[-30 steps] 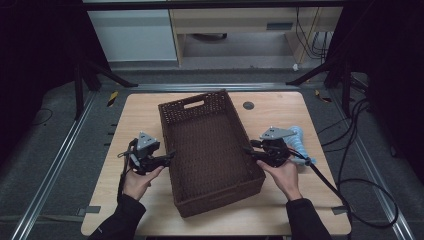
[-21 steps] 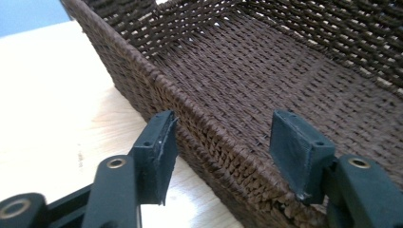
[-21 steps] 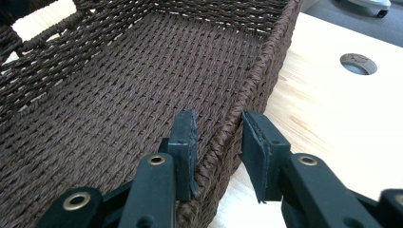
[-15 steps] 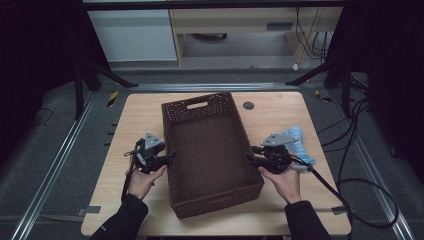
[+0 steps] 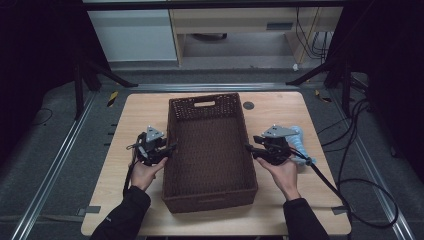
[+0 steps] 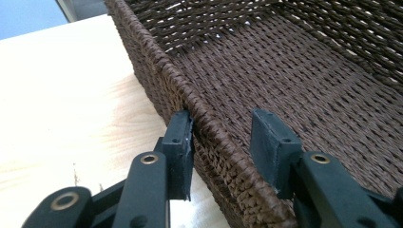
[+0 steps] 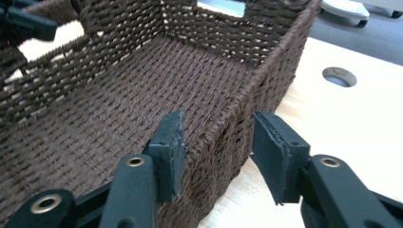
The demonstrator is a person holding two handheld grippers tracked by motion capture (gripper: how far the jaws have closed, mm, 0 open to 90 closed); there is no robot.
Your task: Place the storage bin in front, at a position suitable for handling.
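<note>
Two grippers, one wicker basket (image 5: 210, 150), and both are right at its long sides in the middle of the high view, on the pale wooden table (image 5: 135, 110). The left gripper (image 5: 170, 148) sits at the basket's left wall: in the left gripper view its jaws straddle the braided rim (image 6: 209, 128), the outer pad (image 6: 183, 142) touching the weave and the inner pad (image 6: 268, 142) hanging clear inside the basket, so no pinch yet, though these jaws have just been closing with the rim between them. Over at the right of the high view, the right gripper (image 5: 248, 148) meets the opposite wall; in the right gripper view its jaws stand either side of the rim (image 7: 223, 128), inner pad (image 7: 172, 142) close against the weave, outer pad (image 7: 275, 152) off it over the table, and these jaws have just been opening, with the rim between them. So I'd call this the grasping step: both hands lining up on opposite walls to take the basket. Next, I'd judge, both pairs need to squeeze firmly onto the rims at matching heights before any lift or slide, or the basket will tip or twist. A round hole (image 5: 248, 105) in the table lies beyond the basket's far right corner.
</note>
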